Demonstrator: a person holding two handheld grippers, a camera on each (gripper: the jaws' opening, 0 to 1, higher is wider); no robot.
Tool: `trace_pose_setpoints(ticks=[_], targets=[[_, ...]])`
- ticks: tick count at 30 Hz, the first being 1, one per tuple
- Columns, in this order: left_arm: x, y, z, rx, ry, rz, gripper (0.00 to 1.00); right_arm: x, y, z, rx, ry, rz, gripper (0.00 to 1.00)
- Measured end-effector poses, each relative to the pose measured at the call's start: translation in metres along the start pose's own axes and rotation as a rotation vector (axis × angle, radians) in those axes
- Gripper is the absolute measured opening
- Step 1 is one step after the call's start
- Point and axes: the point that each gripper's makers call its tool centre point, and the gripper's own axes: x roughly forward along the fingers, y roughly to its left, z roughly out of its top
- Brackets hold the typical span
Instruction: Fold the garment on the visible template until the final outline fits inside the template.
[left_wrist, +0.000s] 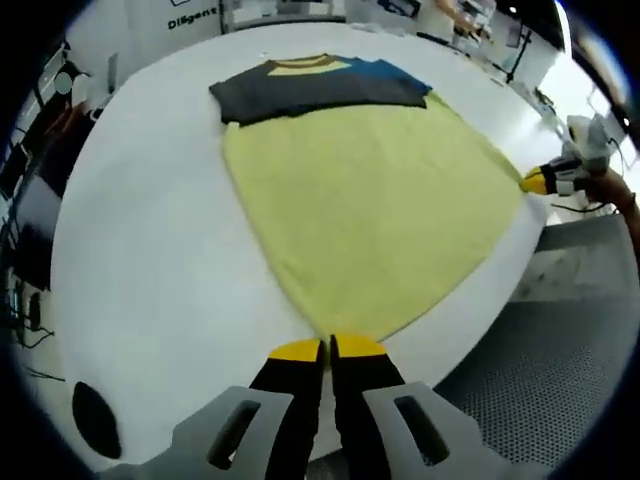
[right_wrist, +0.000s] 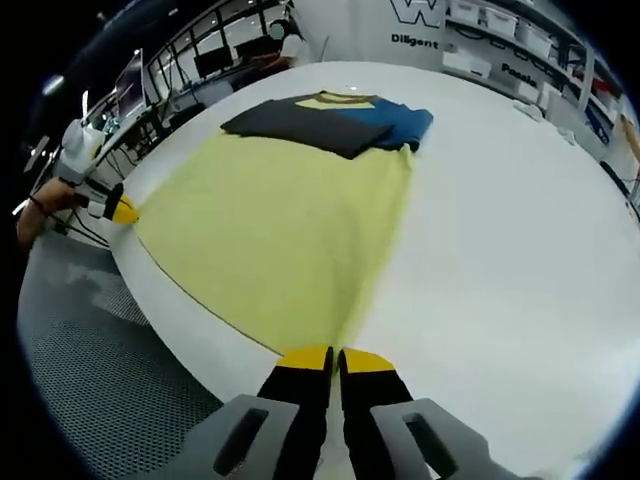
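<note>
soft yellow t-shirt with dark grey and blue sleeves lies flat on the white table, collar toward 12 o'clock. left gripper and right gripper each pinch a hem corner at 6 o'clock.

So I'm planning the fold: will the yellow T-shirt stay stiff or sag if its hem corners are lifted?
Probably sag: the T-shirt lies flat and thin on the white table. Likely light, since each hand-held gripper pinches just a corner.
</note>
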Motion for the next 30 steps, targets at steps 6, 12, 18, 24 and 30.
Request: trace_pose_setpoints(ticks=[6, 12, 18, 24, 30], targets=[[-0.003, -0.004, -0.006, 0.004, 0.018, -0.012, 0.02, -0.005, 0.004, -0.008, 0.013, 0.025, 0.019, 0.00], [-0.006, -0.008, -0.014, -0.048, 0.022, -0.030, 0.02, -0.009, 0.007, -0.015, 0.006, 0.059, 0.029, 0.00], [-0.009, -0.014, -0.024, -0.057, 0.047, -0.060, 0.02, -0.013, 0.012, -0.025, 0.000, 0.102, 0.046, 0.00], [-0.013, -0.018, -0.033, -0.033, 0.085, -0.071, 0.02, -0.016, 0.020, -0.033, -0.009, 0.140, 0.085, 0.00], [-0.014, -0.022, -0.039, -0.021, 0.116, -0.087, 0.02, -0.018, 0.020, -0.038, 0.011, 0.154, 0.081, 0.00]])
